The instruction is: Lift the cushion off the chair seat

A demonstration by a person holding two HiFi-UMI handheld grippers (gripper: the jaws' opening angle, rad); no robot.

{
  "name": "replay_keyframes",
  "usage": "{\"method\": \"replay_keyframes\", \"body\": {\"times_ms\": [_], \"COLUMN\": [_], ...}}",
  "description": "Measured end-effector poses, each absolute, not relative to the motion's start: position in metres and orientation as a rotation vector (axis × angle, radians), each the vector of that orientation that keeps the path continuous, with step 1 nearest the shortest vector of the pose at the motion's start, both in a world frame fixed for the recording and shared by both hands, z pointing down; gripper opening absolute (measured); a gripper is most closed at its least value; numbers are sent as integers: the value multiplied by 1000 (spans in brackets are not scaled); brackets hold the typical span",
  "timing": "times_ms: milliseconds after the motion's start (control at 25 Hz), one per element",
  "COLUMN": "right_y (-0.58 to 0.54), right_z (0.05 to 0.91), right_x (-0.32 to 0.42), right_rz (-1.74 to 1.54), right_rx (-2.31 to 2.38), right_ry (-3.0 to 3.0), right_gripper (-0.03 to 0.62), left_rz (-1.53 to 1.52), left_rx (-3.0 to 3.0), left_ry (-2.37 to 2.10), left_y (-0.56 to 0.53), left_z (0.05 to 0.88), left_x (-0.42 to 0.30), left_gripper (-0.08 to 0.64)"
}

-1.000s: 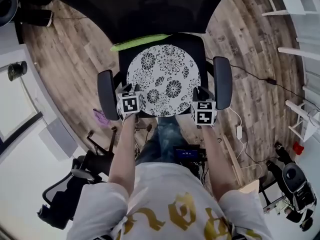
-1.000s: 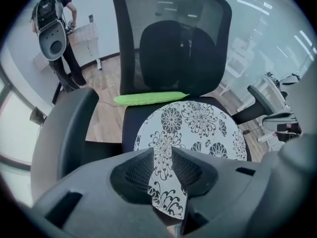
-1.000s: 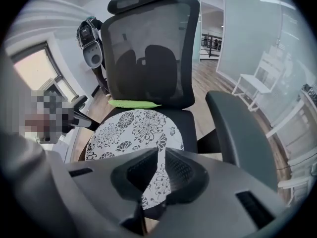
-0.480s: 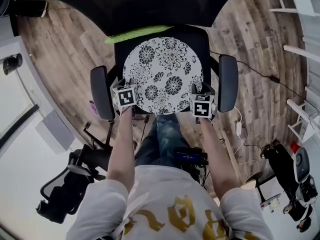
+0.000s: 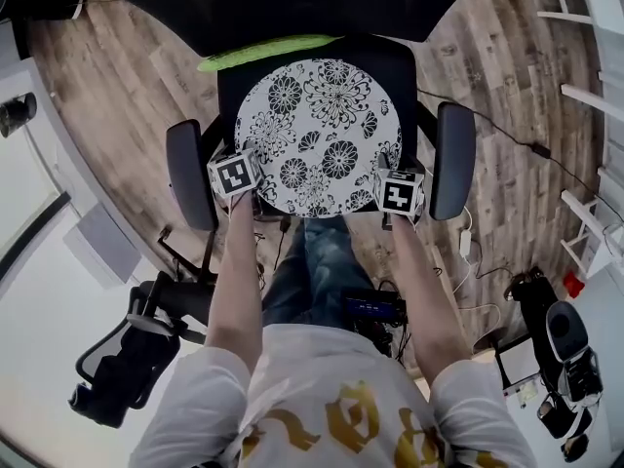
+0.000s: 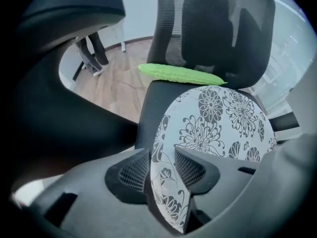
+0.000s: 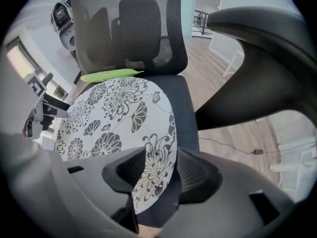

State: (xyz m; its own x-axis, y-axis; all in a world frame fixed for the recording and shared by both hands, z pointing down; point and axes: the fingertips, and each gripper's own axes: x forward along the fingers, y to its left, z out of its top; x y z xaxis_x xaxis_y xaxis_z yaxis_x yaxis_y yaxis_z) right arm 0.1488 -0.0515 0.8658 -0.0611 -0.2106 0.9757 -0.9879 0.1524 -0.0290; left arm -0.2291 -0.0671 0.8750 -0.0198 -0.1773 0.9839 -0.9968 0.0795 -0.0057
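Note:
A round white cushion (image 5: 317,130) with black flower print lies on the black chair seat (image 5: 395,61). My left gripper (image 5: 240,179) stands at the cushion's near left rim and points straight down. In the left gripper view the rim (image 6: 166,182) runs between the jaws of this gripper (image 6: 162,155), which are opening. My right gripper (image 5: 398,193) stands at the near right rim. Its jaws (image 7: 161,155) are opening too, with the cushion's edge (image 7: 153,175) between them. Neither pair of pads presses on the fabric.
A long green bumpy thing (image 5: 263,52) lies across the back of the seat, behind the cushion. Black armrests (image 5: 185,174) (image 5: 453,159) flank both grippers. The mesh backrest (image 7: 131,26) rises behind. A cable (image 5: 507,139) runs over the wooden floor; another chair (image 5: 127,359) stands at lower left.
Both grippers have sunk toward the cushion's near rim and now sit lower against it. The cushion and the green thing have not moved on the seat.

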Motion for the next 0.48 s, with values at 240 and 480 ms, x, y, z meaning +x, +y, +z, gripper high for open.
{"method": "replay_keyframes", "body": {"times_ms": [240, 480], "right_y": [-58, -61], "right_z": [876, 879], "right_x": [152, 157], "right_rz": [1061, 1082], "right_rx": [1251, 1292], "right_ry": [-1457, -1394], "right_gripper": [170, 42], "left_rz": [1144, 1145], "left_rx": [1286, 1317], "left_ry": [-1338, -1317], "left_y": [-65, -68], "left_z": [887, 897], "left_x": [-230, -225], "left_gripper": [141, 119]}}
